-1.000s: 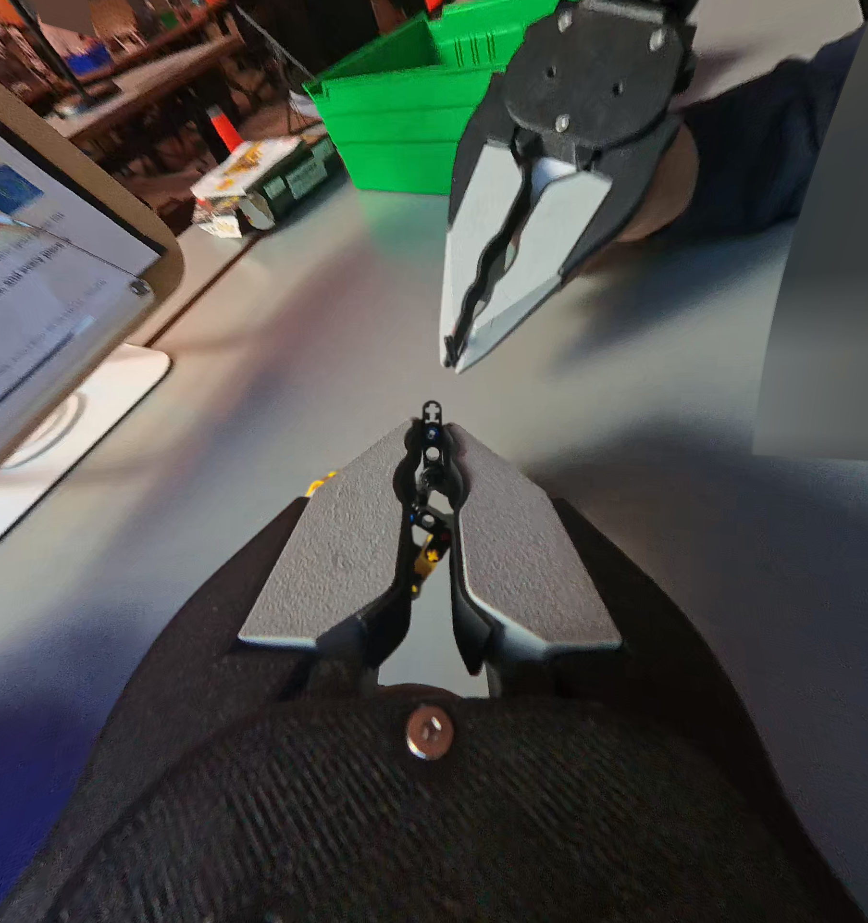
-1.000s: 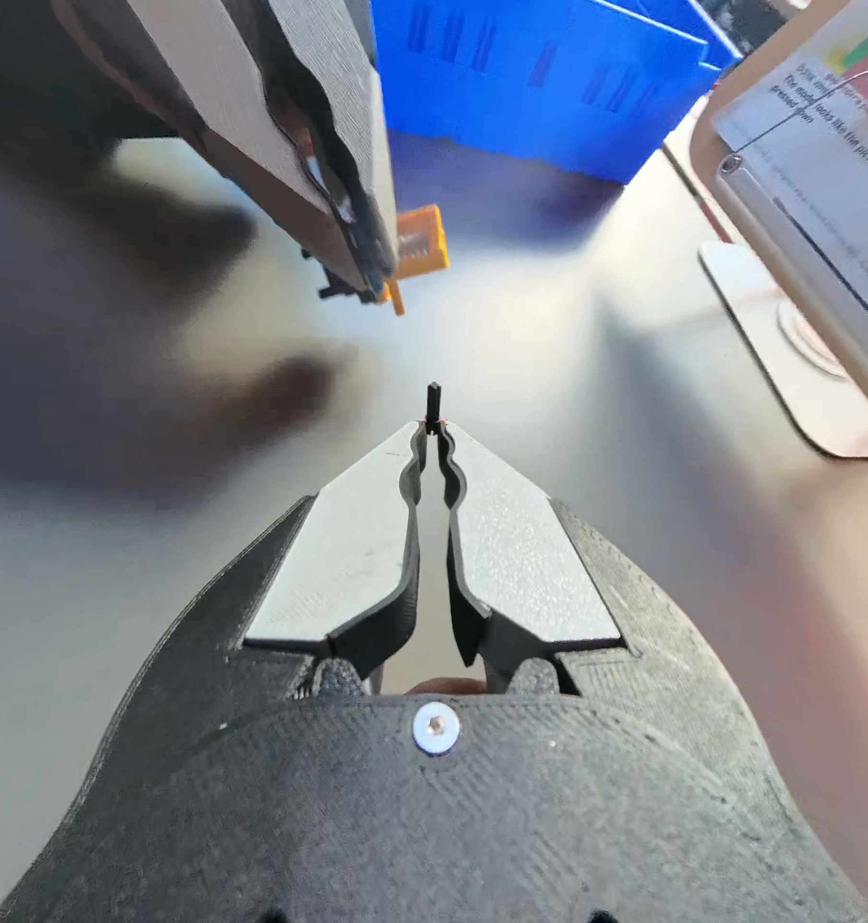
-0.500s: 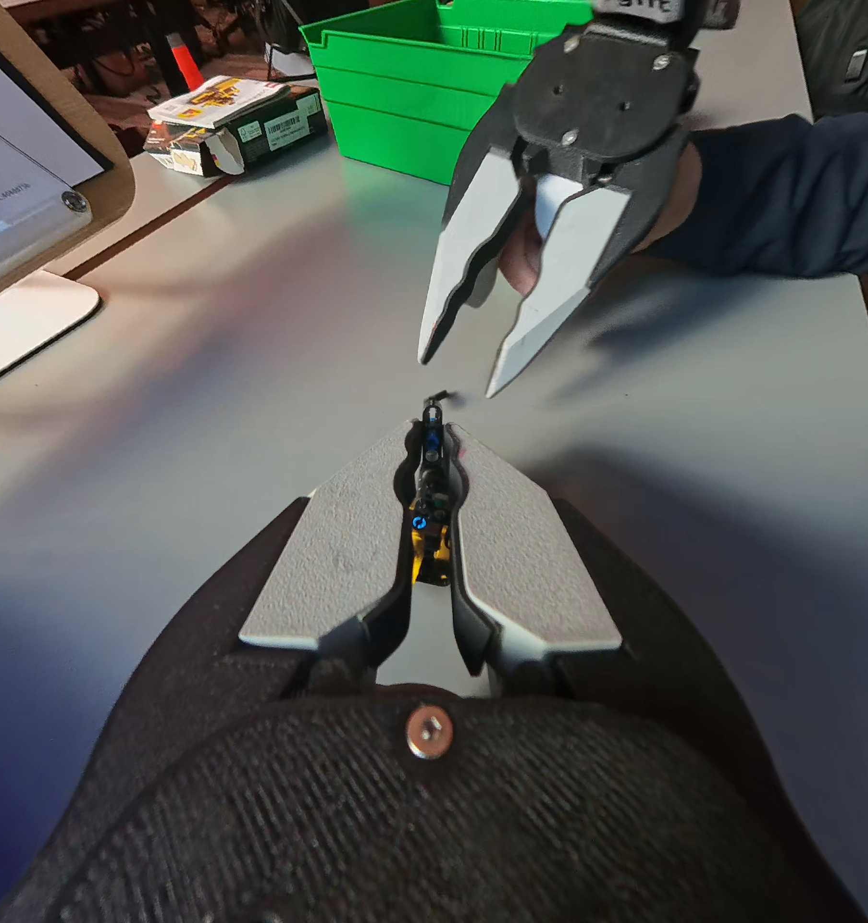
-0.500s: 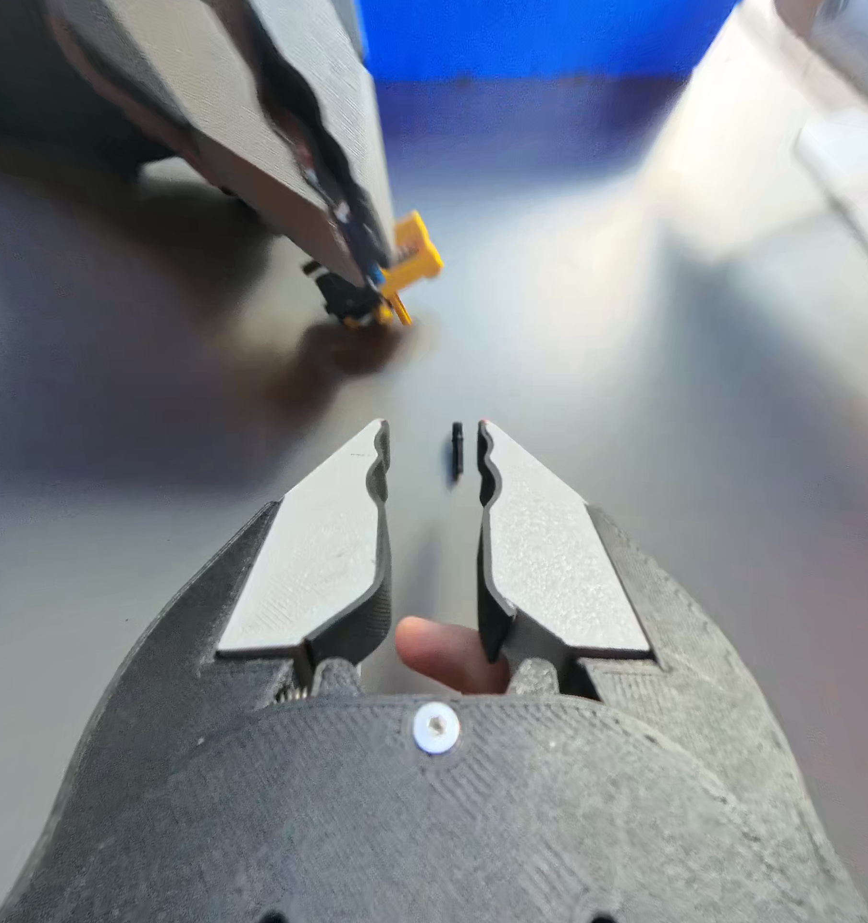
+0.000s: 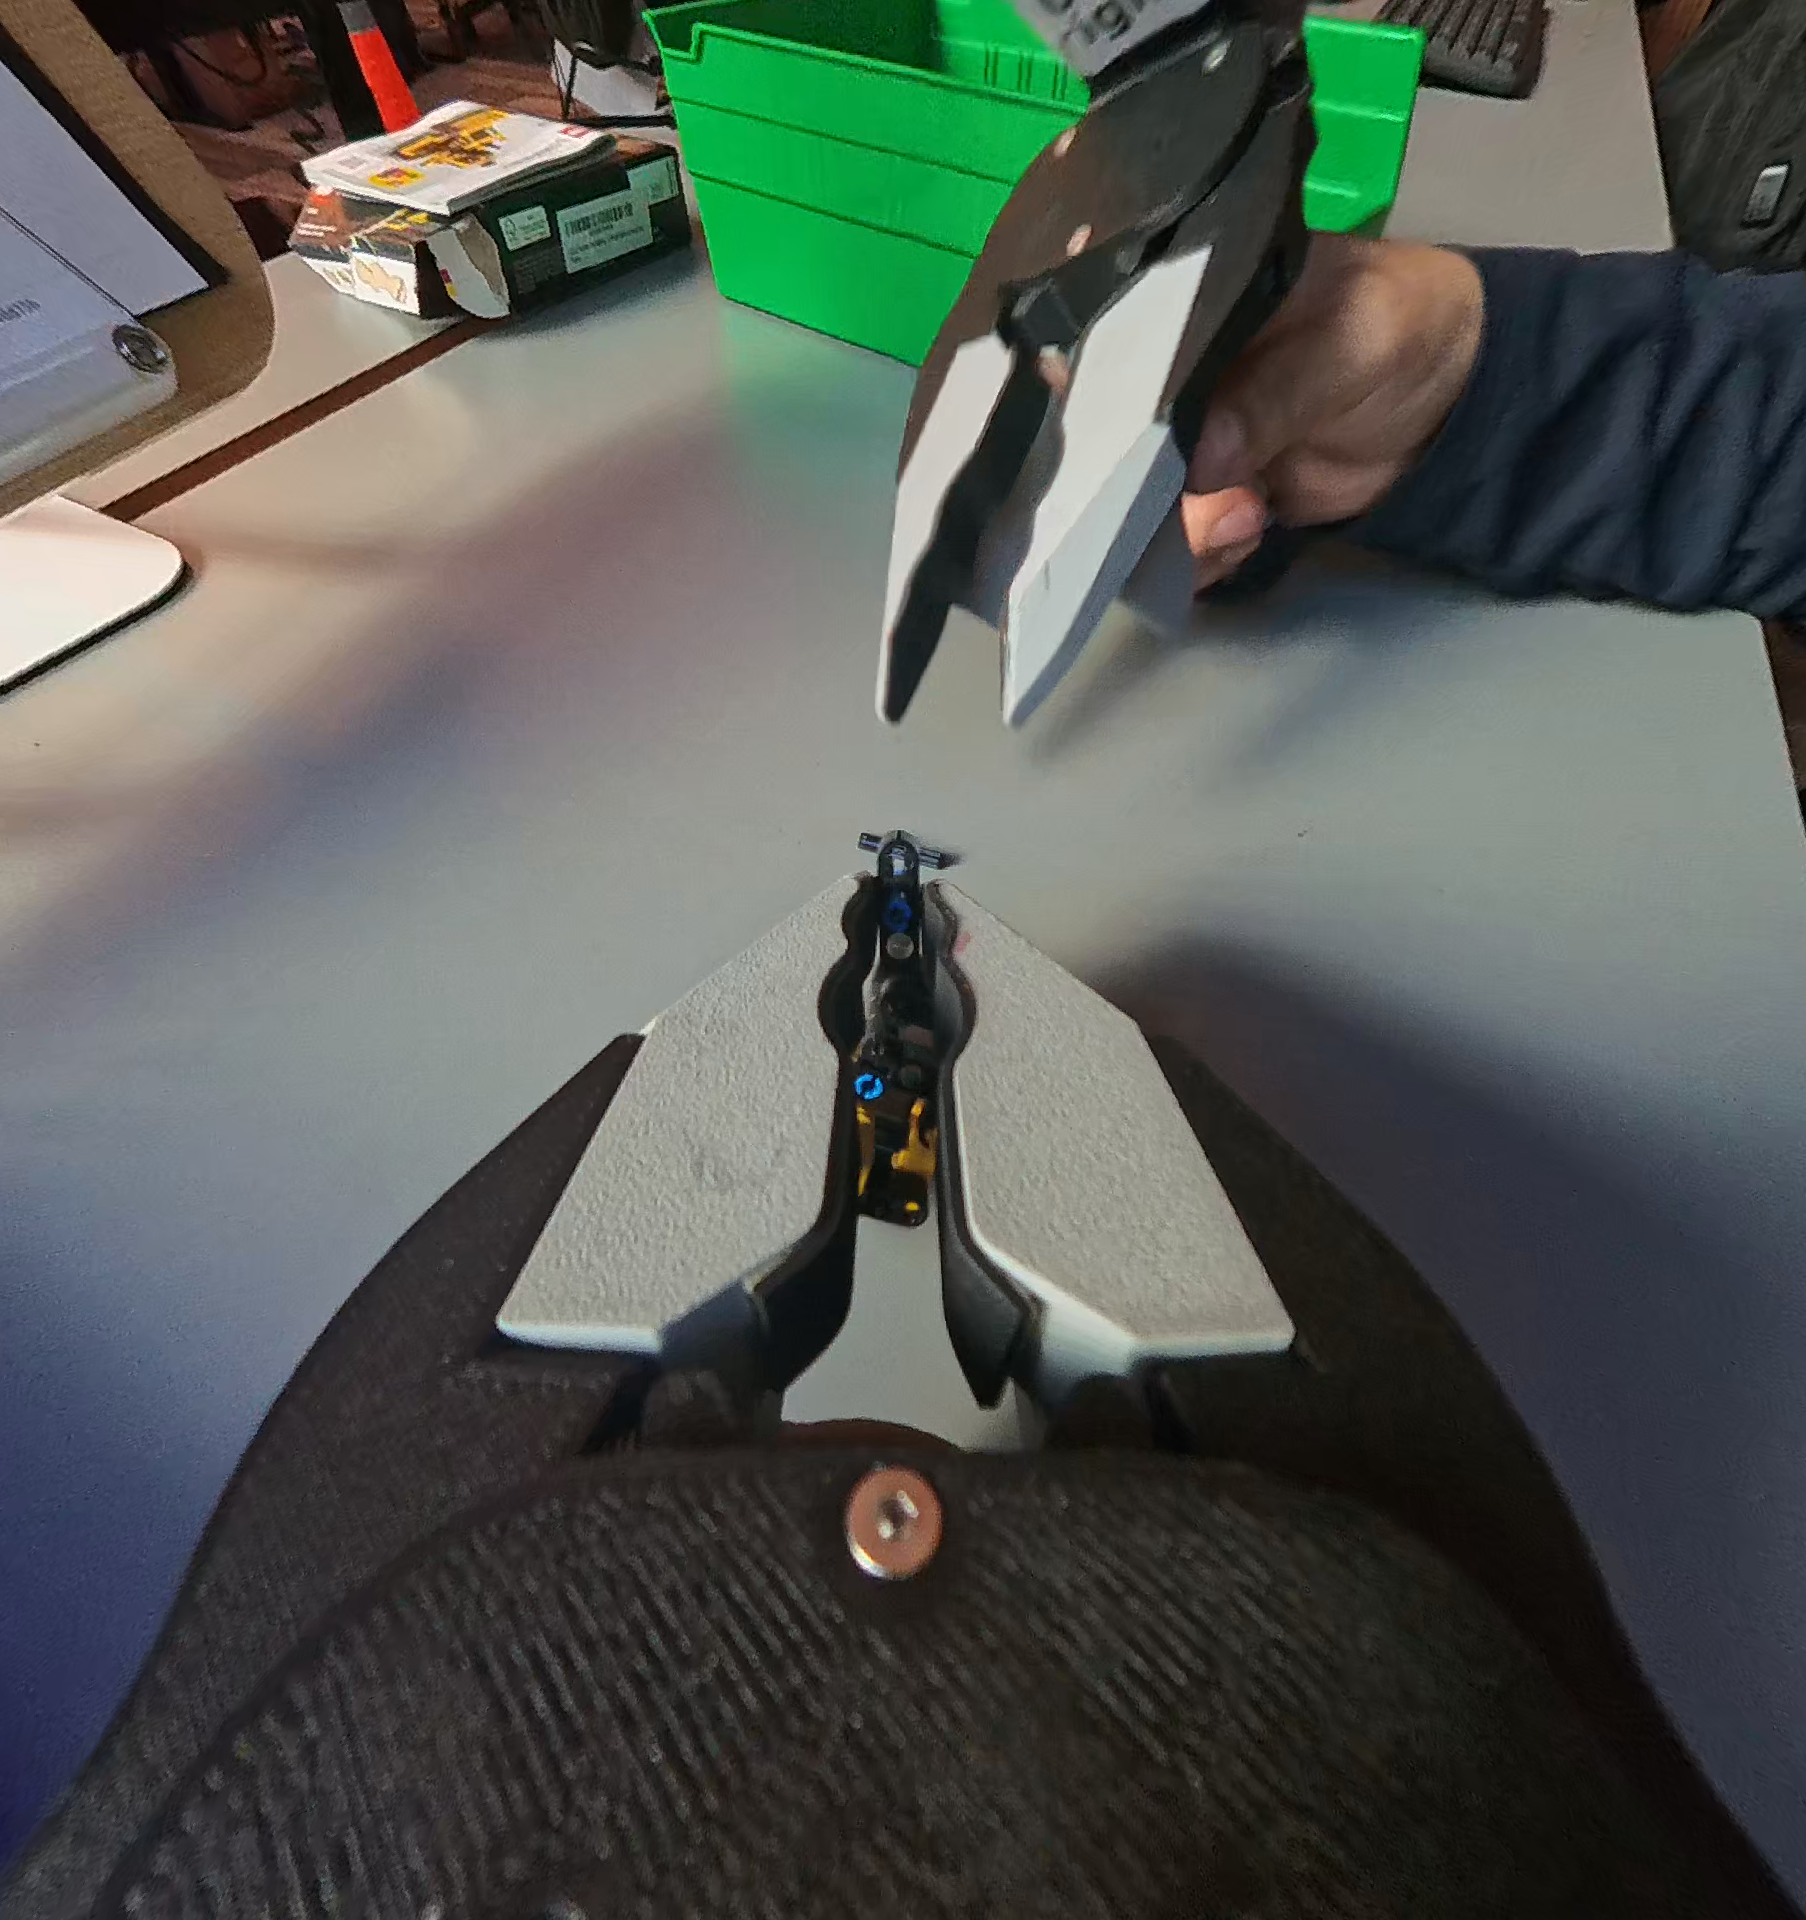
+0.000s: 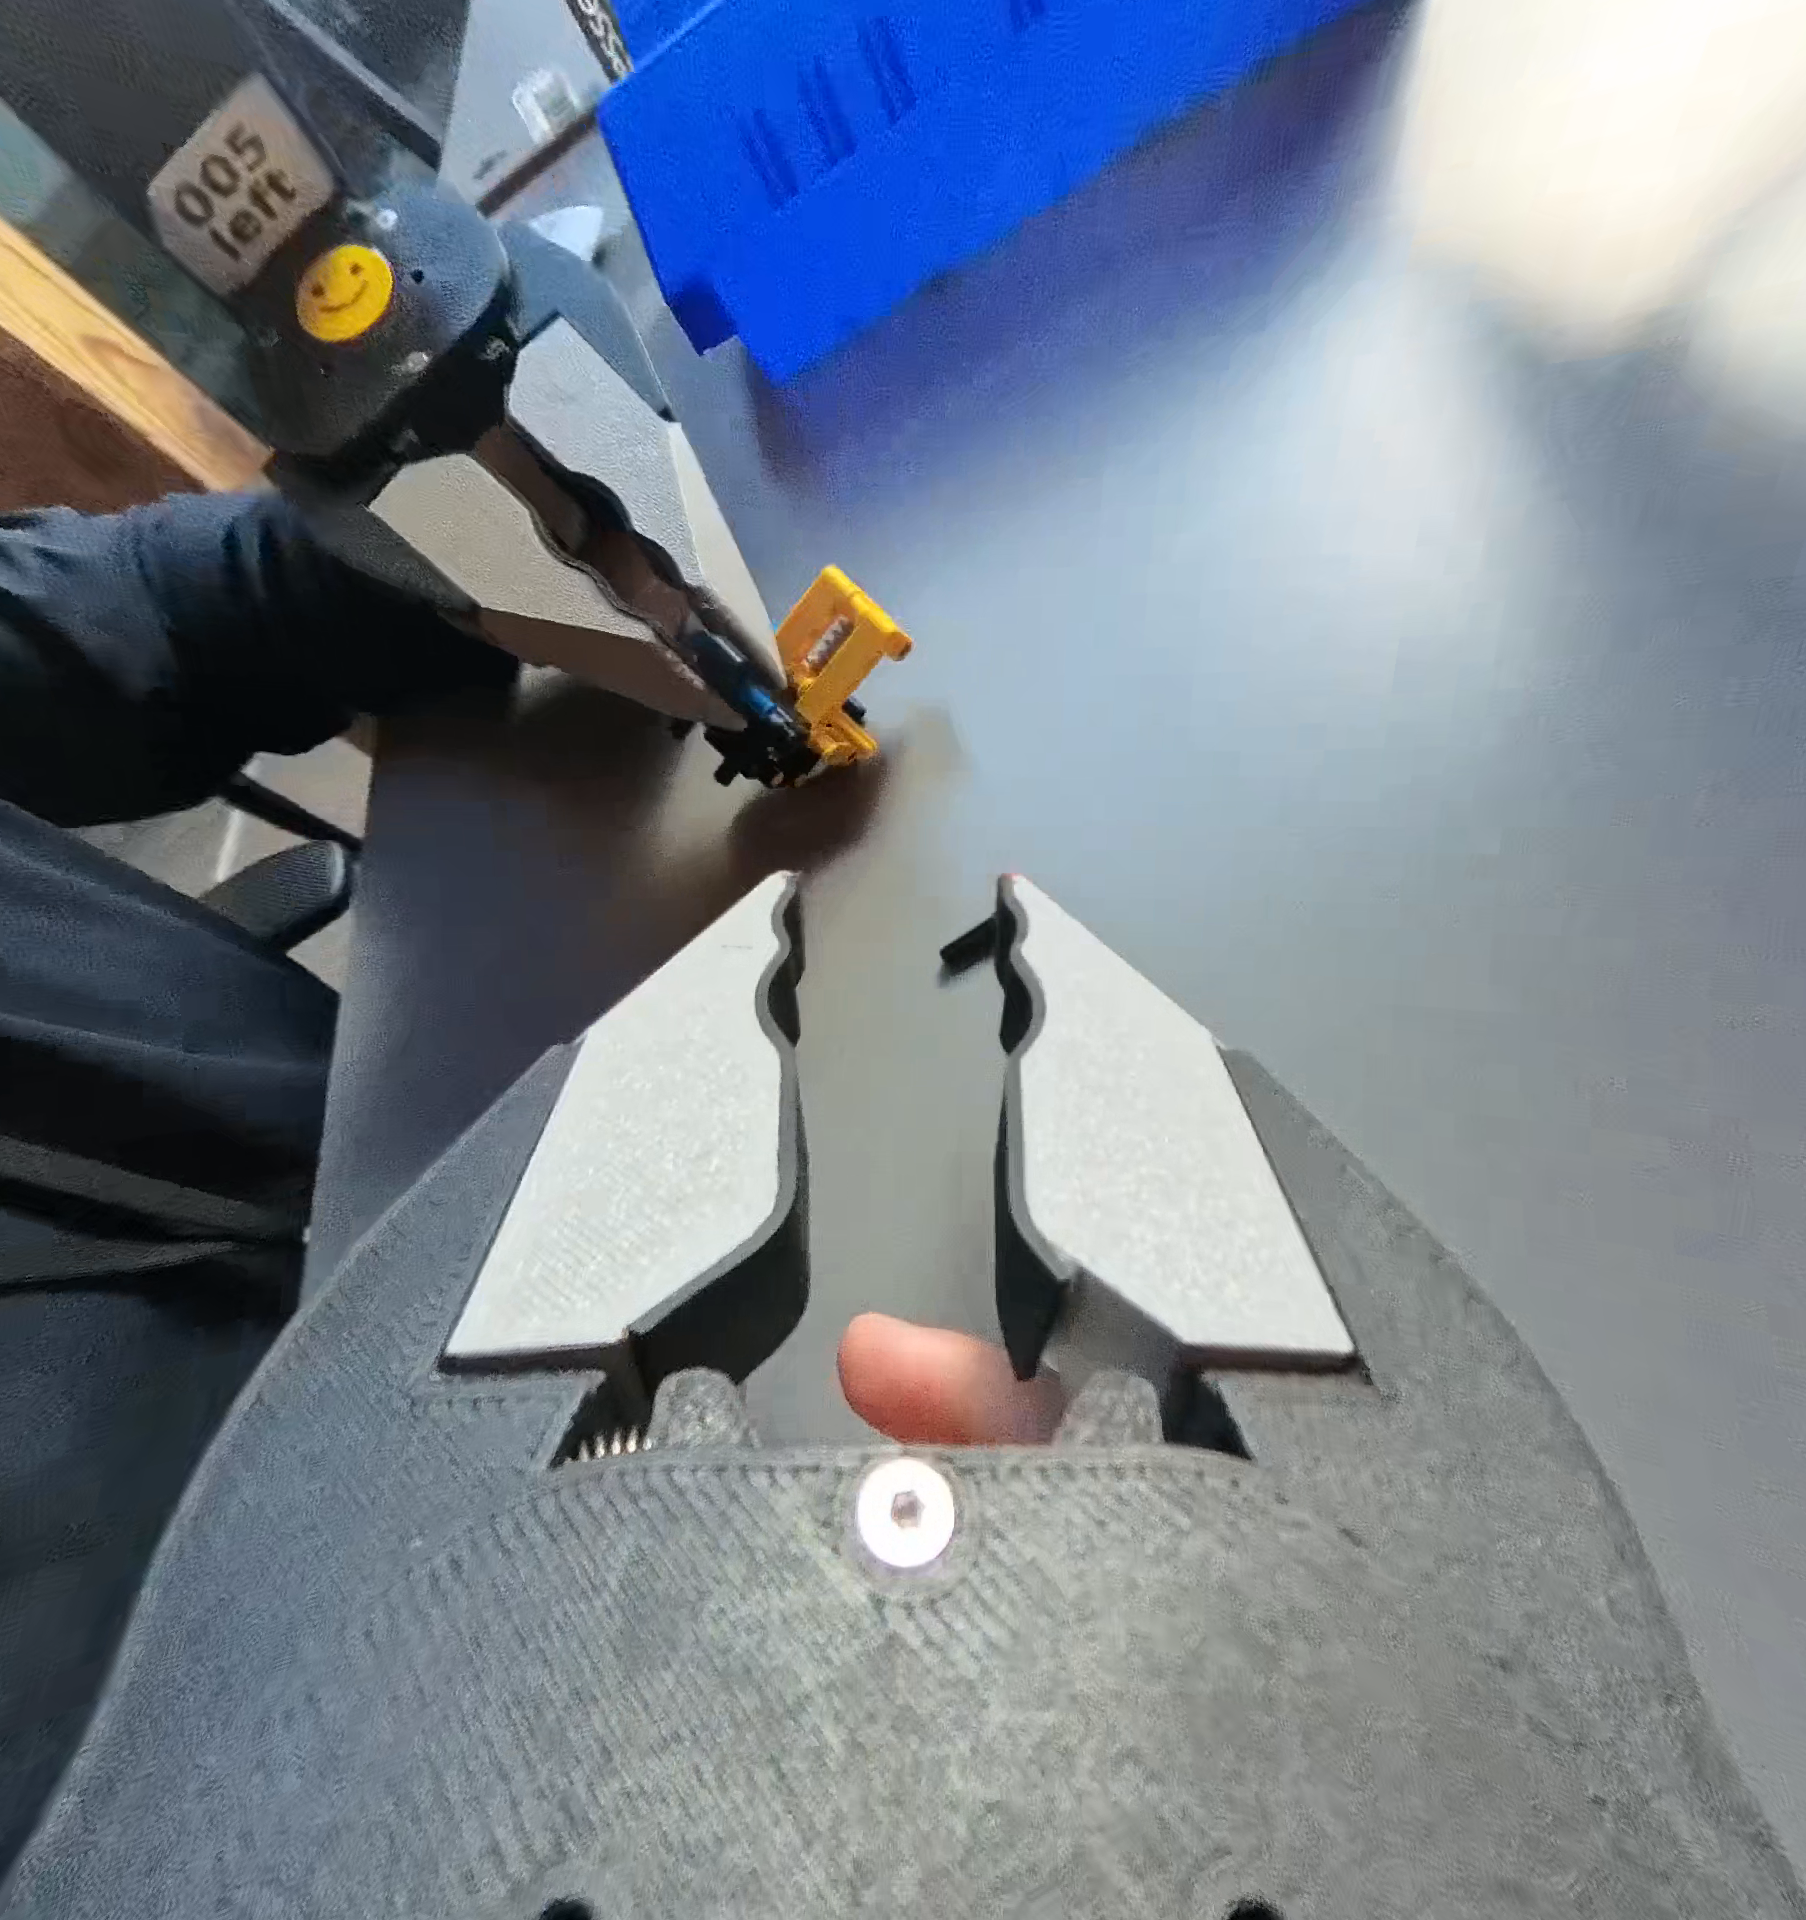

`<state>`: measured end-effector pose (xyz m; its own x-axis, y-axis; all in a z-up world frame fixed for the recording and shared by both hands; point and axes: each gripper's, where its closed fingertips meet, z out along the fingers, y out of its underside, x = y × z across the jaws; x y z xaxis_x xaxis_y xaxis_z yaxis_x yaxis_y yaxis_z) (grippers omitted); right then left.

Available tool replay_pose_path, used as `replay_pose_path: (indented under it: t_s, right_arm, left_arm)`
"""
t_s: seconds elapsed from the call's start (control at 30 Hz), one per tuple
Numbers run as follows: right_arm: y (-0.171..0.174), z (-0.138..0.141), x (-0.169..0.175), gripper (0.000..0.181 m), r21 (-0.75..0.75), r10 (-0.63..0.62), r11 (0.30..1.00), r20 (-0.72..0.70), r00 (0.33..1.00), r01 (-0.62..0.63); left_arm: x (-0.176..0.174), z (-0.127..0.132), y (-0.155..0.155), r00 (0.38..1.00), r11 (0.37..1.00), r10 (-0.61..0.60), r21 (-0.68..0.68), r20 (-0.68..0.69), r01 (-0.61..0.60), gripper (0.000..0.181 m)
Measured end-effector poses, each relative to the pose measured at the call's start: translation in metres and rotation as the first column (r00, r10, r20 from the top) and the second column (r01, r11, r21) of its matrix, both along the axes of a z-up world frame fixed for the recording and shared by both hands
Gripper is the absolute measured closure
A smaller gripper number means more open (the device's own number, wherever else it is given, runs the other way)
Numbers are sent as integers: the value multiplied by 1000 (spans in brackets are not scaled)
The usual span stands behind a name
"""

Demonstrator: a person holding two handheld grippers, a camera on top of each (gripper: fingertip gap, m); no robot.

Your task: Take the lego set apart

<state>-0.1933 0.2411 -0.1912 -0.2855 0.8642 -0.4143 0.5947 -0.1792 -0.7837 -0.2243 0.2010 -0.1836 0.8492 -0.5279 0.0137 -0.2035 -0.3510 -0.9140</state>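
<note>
My left gripper (image 5: 894, 883) is shut on a small lego assembly (image 5: 891, 1081) of black and yellow parts with blue pins, held low over the grey table (image 5: 411, 831). In the right wrist view the same assembly (image 6: 831, 665) sticks out yellow from the left gripper's tips (image 6: 764, 717). My right gripper (image 6: 899, 883) is open. A small black pin (image 6: 966, 948) shows loose between its fingers, close to the right finger. I cannot tell whether it rests on the table. In the left wrist view the right gripper (image 5: 956, 712) hovers open just beyond the assembly.
A green bin (image 5: 878, 208) stands at the far side, with a lego box and booklet (image 5: 483, 218) to its left. A monitor foot (image 5: 37, 592) is at the left. A blue bin (image 6: 930, 135) stands beyond the left gripper. A person's dark sleeve (image 5: 1657, 436) reaches in from the right.
My right gripper was shut on the black pin, then opened and let it go. It has tilted and drawn back slightly. My left gripper still holds the assembly.
</note>
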Motion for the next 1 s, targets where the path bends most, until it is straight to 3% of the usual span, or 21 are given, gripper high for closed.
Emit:
replay_pose_path:
  t_s: [0.17, 0.27, 0.33, 0.47, 0.57, 0.87, 1.0]
  right_arm:
    - [-13, 6, -6, 148, 259, 47, 966, -94, 994, -22]
    - [-24, 8, -14, 173, 428, 79, 904, -153, 985, -6]
    - [-34, 12, -17, 176, 492, 120, 870, -184, 976, -14]
    - [-51, 10, -21, 168, 506, 153, 862, -179, 972, -42]
    - [-55, 10, -21, 178, 514, 172, 856, -196, 965, -48]
    - [-58, 18, -18, 175, 473, 195, 880, -250, 948, -56]
    - [-59, 19, -15, 172, 524, 229, 849, -250, 941, -68]
  left_arm:
    - [1, 1, -3, 999, 999, -32, -16, 36, 32, 176]
    - [3, 0, -4, 999, 999, -46, -17, 26, 47, 176]
    - [6, 0, -6, 997, 998, -65, -21, 32, 66, 177]
    - [13, 6, -10, 986, 993, -117, -18, 115, 119, 176]
    - [18, 11, -13, 975, 988, -154, -6, 159, 157, 176]
    - [24, 13, -18, 967, 980, -197, 5, 163, 199, 176]
    - [27, 12, -19, 964, 978, -206, -4, 171, 210, 176]
